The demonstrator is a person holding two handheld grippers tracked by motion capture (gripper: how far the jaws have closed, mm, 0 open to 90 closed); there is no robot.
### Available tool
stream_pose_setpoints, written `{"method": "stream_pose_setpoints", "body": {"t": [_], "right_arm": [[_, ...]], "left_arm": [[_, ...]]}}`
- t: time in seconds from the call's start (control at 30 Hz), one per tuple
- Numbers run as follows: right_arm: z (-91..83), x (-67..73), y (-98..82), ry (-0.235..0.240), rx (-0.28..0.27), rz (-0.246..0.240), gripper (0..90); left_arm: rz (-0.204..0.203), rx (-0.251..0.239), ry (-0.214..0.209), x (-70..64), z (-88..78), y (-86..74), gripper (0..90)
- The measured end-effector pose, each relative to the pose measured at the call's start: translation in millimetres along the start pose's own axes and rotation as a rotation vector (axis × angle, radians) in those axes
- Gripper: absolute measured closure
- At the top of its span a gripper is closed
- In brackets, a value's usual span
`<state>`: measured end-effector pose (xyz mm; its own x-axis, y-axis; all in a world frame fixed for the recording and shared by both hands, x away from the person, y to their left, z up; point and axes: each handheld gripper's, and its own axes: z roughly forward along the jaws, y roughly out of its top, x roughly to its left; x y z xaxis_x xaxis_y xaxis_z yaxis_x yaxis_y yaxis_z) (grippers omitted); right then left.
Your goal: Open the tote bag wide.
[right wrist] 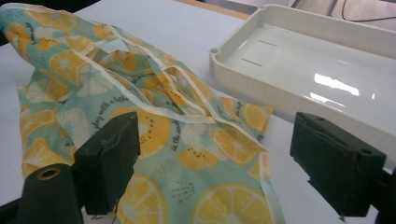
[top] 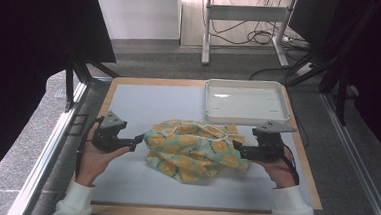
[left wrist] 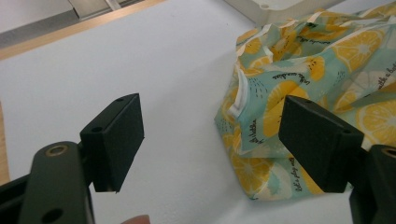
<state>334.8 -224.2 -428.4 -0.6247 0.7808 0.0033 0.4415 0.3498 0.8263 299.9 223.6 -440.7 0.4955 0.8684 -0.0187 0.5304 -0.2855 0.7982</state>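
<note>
A crumpled cloth bag, pale green with a print of yellow lemon slices and a cream trim, lies in the middle of a pale blue surface edged in light wood. A person sits at the near side, sleeves white, with a black gripper in each hand.

The left gripper is held level at the bag's left edge, pointing at it. In the left gripper view its fingers stand wide apart; one hangs over the bare surface and the other in front of the bag's near corner, with nothing pinched between them.

The right gripper is held level at the bag's right edge, pointing back toward the left one. In the right gripper view its fingers are also spread wide, above the flat, rumpled cloth, and they grip nothing.

A shallow white tray sits at the far right of the surface, just behind the bag.
</note>
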Motion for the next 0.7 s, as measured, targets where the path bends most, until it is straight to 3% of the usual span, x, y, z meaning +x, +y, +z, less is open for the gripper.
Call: {"method": "stream_pose_setpoints", "body": {"t": [0.7], "right_arm": [[-9.2, 1.8, -9.3, -0.01, -0.003, 0.014, 18.2]], "left_arm": [[-0.022, -0.036, -0.019, -3.8, -3.4, 6.8, 22.8]]}}
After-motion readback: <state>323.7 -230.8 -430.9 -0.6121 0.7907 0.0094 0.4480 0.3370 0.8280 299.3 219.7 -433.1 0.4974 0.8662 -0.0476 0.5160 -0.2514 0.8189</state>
